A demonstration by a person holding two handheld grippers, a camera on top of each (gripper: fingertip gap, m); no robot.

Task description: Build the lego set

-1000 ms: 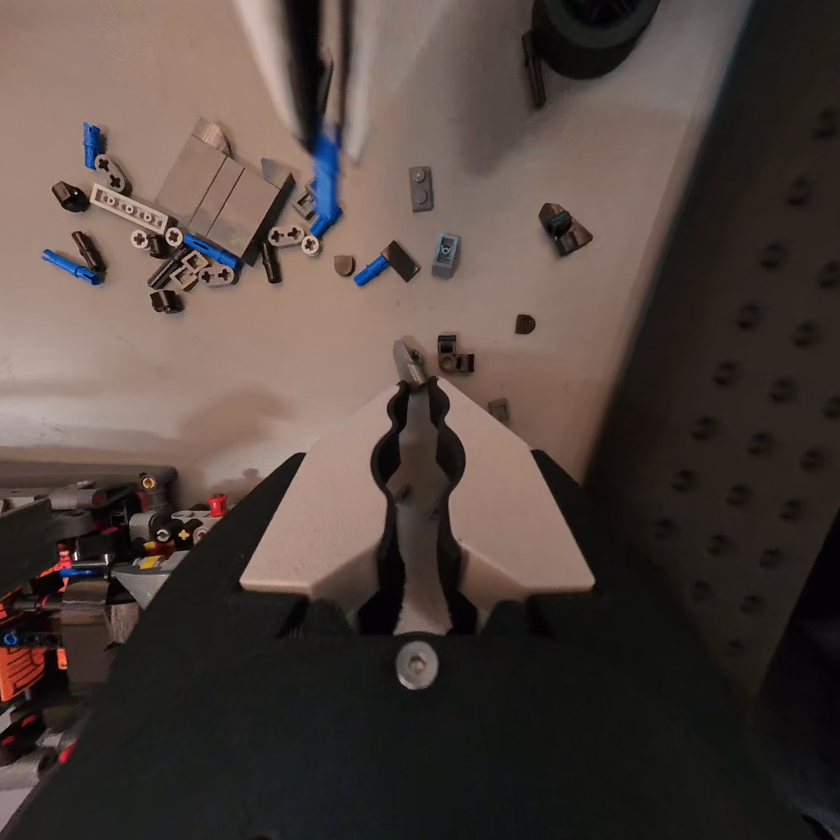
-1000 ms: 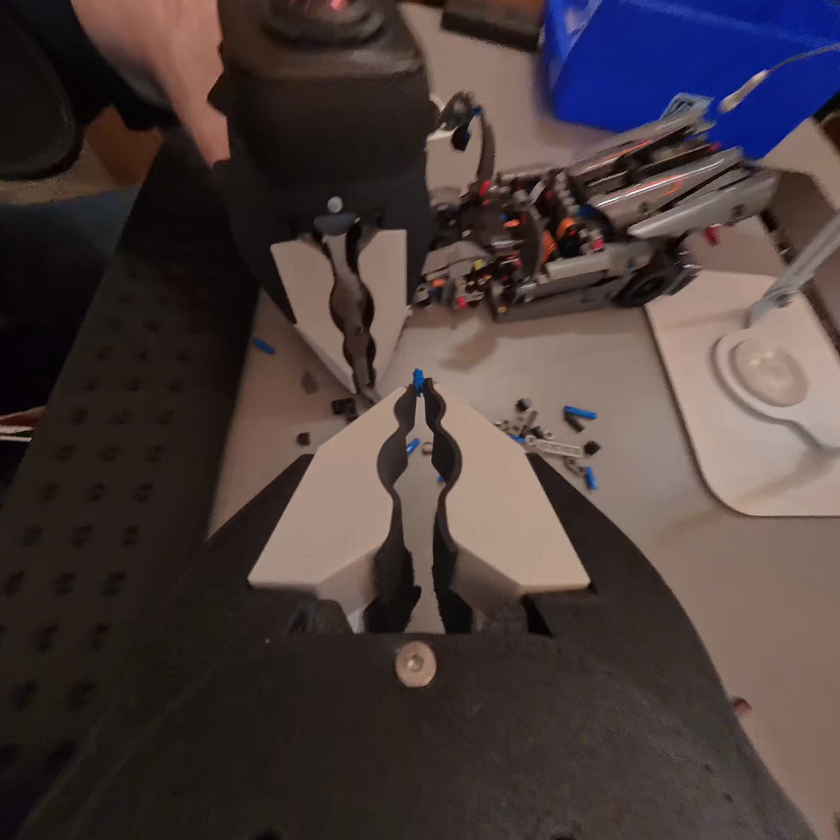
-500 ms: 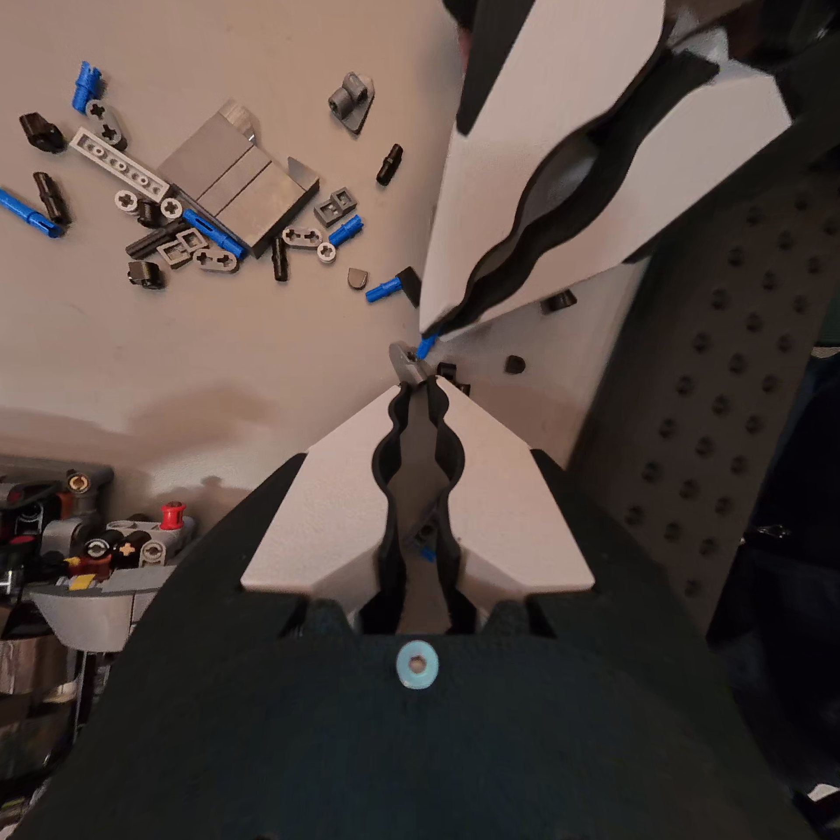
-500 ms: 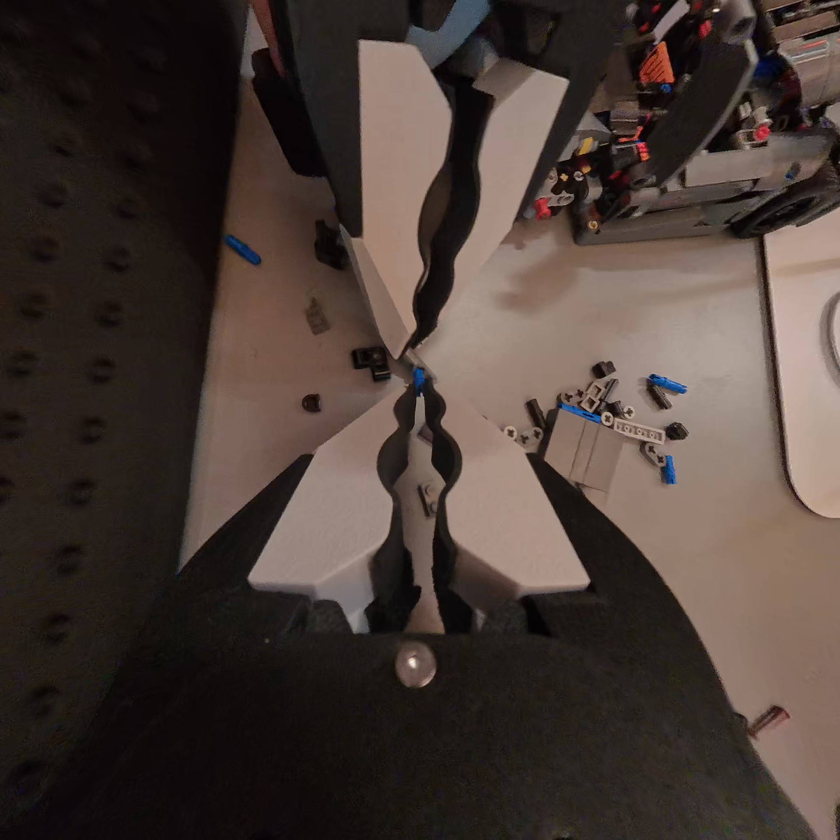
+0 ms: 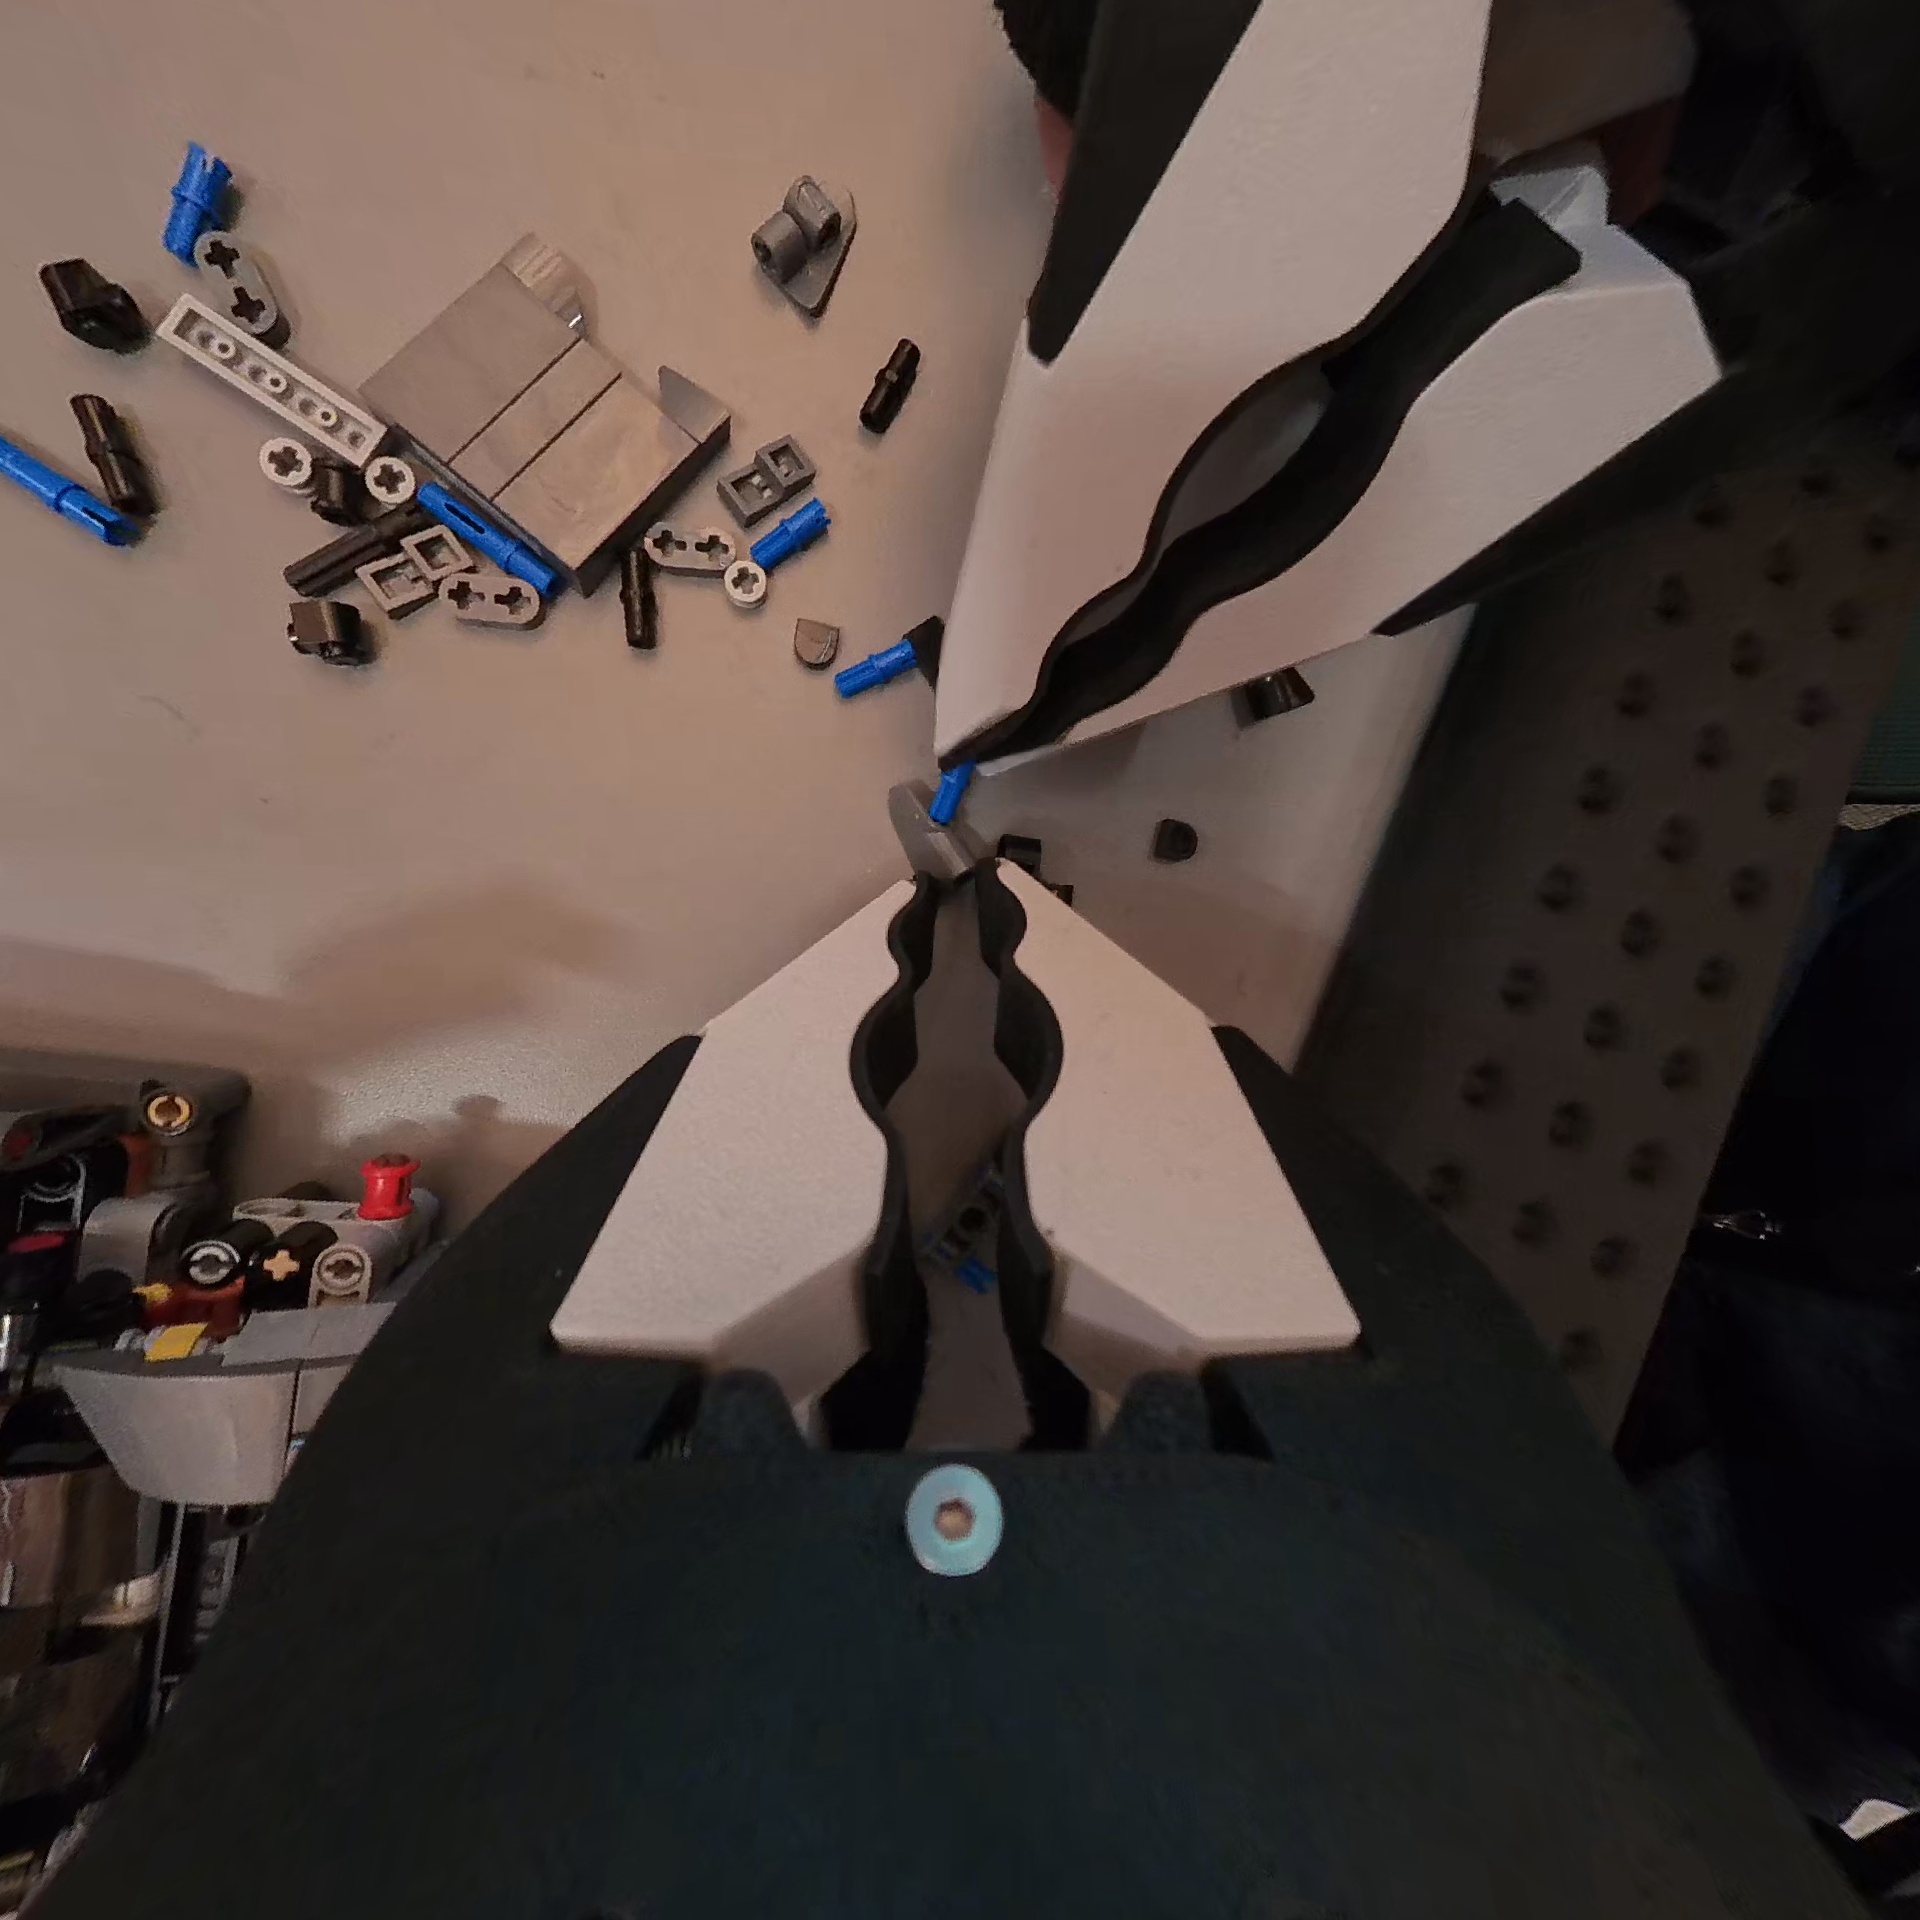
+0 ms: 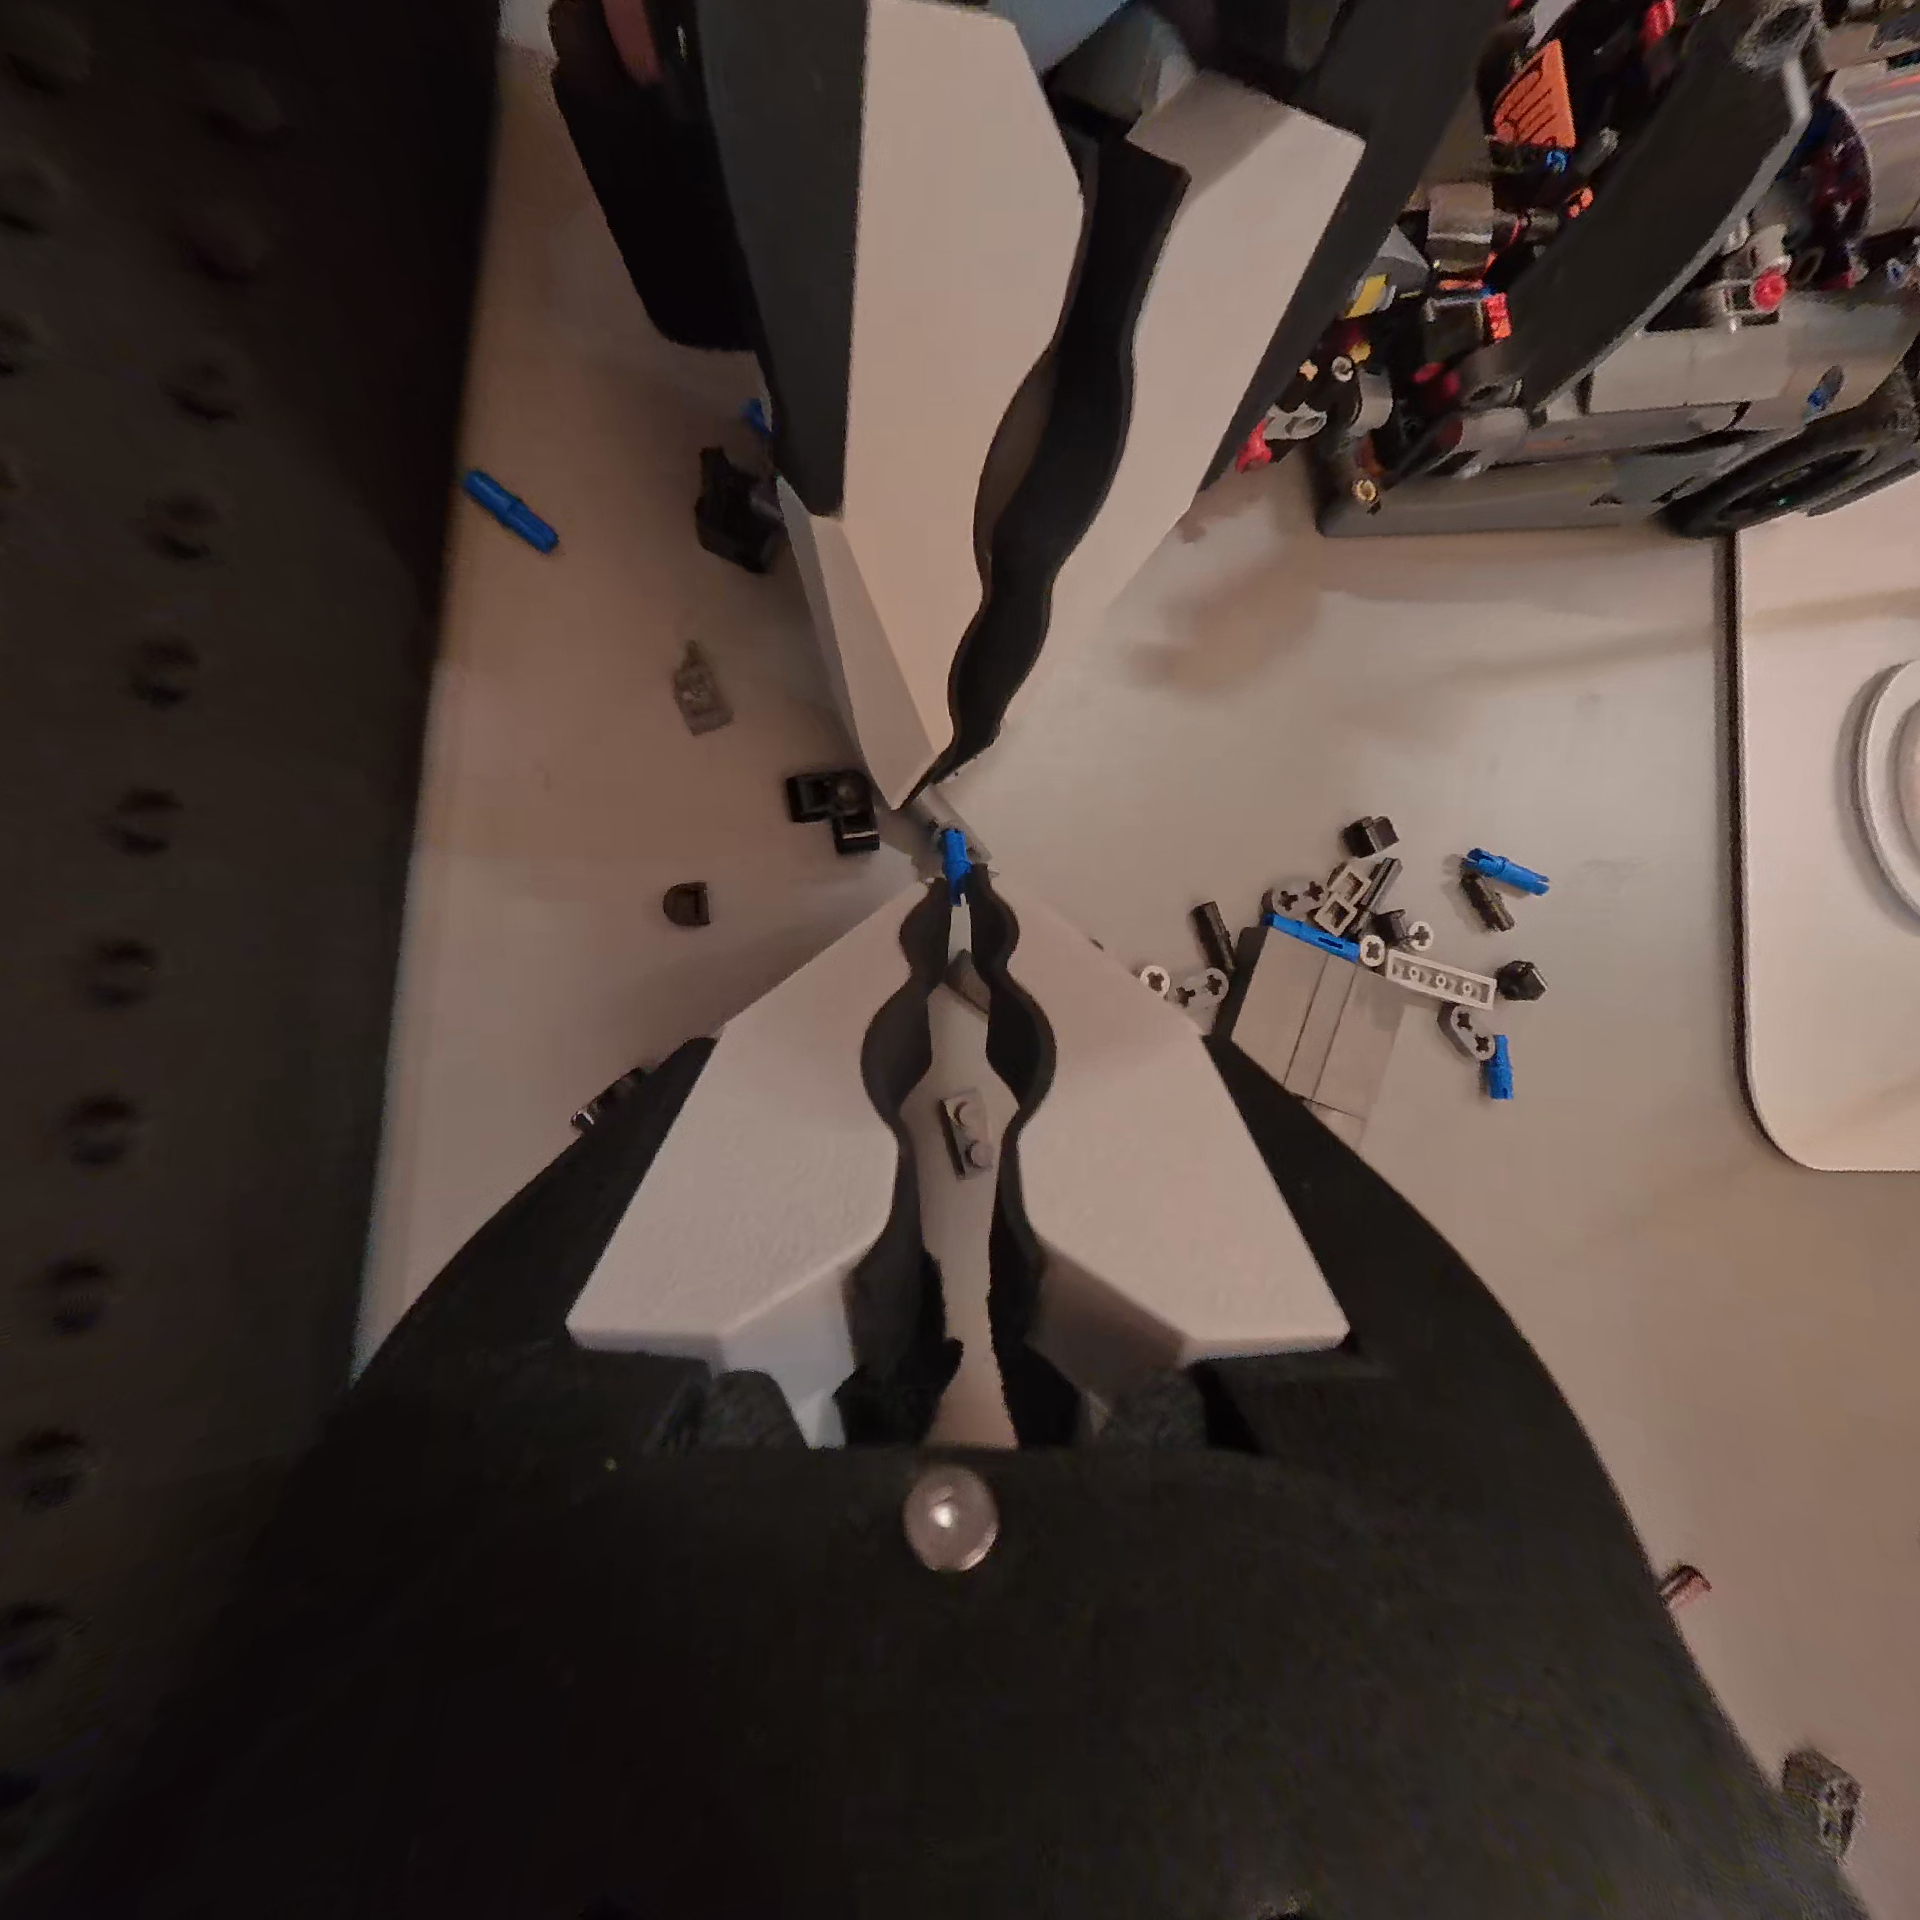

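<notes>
Left wrist view first. No readable writing shows on any piece. The left gripper [image 5: 948,883] points forward over the counter [image 5: 582,831], its fingers [image 5: 779,1122] pinched on a small grey piece [image 5: 933,840] that sticks out just past the tips. The right gripper [image 5: 961,753] comes down from the upper right, tilted, tip to tip with the left one; its fingers are clamped on a blue pin [image 5: 951,792] that touches the grey piece (whether it is seated in a hole I cannot tell). Up and left of the fingertips lies a scatter of loose pieces [image 5: 499,468]: grey tiles, blue and black pins, small beams. Low on the left stands part of the lego car [image 5: 208,1278]. To the right of the fingers runs a dark perforated board [image 5: 1621,935].

Right wrist view. The right gripper [image 6: 961,896] holds the blue pin [image 6: 952,854] at its tips, and the left gripper [image 6: 930,790] hangs from above, its tips meeting it. The loose pieces [image 6: 1371,966] sit right of the fingertips, the lego car [image 6: 1558,332] far upper right, a white mat [image 6: 1829,831] at the right edge, and the perforated board [image 6: 208,727] on the left.
</notes>
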